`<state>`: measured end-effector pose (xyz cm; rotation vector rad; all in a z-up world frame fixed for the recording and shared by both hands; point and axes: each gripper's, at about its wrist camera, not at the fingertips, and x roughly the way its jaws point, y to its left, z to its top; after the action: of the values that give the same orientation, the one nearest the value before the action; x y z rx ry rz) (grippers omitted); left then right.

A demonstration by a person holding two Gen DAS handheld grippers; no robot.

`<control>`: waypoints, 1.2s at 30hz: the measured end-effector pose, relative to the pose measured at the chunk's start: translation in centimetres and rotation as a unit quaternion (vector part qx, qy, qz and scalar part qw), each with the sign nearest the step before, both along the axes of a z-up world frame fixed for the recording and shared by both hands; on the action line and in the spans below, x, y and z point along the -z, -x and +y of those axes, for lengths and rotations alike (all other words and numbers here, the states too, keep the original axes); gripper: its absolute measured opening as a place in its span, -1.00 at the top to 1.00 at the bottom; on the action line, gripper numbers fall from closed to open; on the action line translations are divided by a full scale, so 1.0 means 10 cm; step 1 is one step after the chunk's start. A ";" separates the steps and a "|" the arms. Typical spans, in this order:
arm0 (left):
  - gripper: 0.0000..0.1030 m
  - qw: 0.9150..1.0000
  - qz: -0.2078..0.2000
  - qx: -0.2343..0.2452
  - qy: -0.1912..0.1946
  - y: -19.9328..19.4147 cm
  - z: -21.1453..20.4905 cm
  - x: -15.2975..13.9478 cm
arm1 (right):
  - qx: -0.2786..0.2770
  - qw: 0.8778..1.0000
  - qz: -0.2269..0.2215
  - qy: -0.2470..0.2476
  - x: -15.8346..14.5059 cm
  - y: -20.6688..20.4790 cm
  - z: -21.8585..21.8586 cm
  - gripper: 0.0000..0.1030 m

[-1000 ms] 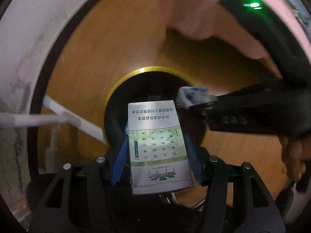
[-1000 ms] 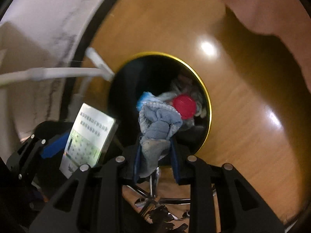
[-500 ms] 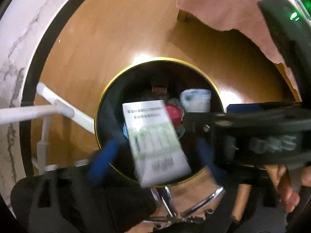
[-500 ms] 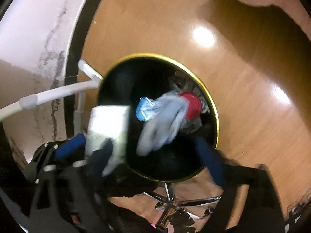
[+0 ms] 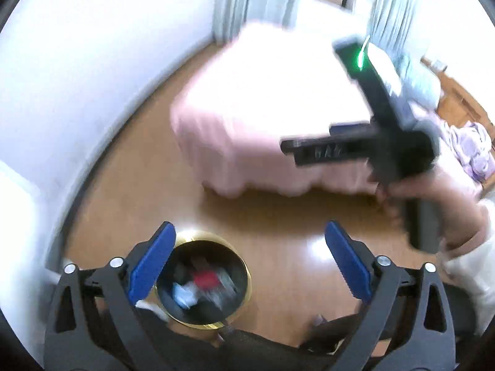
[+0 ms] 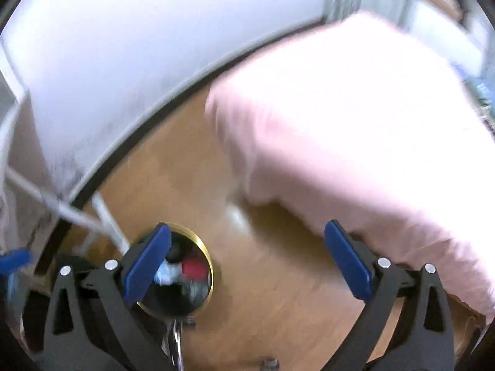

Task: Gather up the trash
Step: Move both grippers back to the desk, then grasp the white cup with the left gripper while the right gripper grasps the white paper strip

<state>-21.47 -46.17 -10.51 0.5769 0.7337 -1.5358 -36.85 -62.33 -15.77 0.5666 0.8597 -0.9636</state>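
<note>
A round black trash bin with a gold rim (image 5: 244,270) stands on the wooden floor, low in both views (image 6: 213,266). Inside lie blurred pieces of trash: something red (image 5: 204,278), something pale blue and white (image 5: 184,293). My left gripper (image 5: 250,266) is open and empty, raised above the bin. My right gripper (image 6: 247,266) is open and empty, also above the bin; it shows from the side in the left wrist view (image 5: 365,145), held in a hand.
A bed with a pink cover (image 5: 263,117) stands beyond the bin (image 6: 355,117). A white wall with dark skirting (image 6: 123,61) runs on the left. White rack tubes (image 6: 62,207) and a chair base (image 6: 176,340) are near the bin.
Both grippers opened and let go: the green-printed box and the grey crumpled wad dropped into the bin. Both grippers then lifted up and tilted toward the room.
</note>
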 end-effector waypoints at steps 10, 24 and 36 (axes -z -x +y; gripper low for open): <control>-0.87 0.925 -0.098 -0.362 0.062 -1.89 1.99 -0.94 | -0.163 0.973 -0.108 0.120 -1.09 -1.35 1.11 -0.86; -0.87 0.724 -0.062 -0.687 -0.004 -3.46 4.77 -0.80 | -0.436 0.887 -0.142 -0.061 -0.97 -4.16 3.10 -0.86; -0.87 0.760 -0.023 -0.648 -0.044 -4.24 4.73 -0.43 | -0.455 0.879 -0.106 -0.095 -0.78 -5.05 3.65 -0.03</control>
<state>20.94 1.09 -6.24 0.0566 0.8695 -0.1759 13.68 -25.88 -7.95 0.3503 0.8878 0.0472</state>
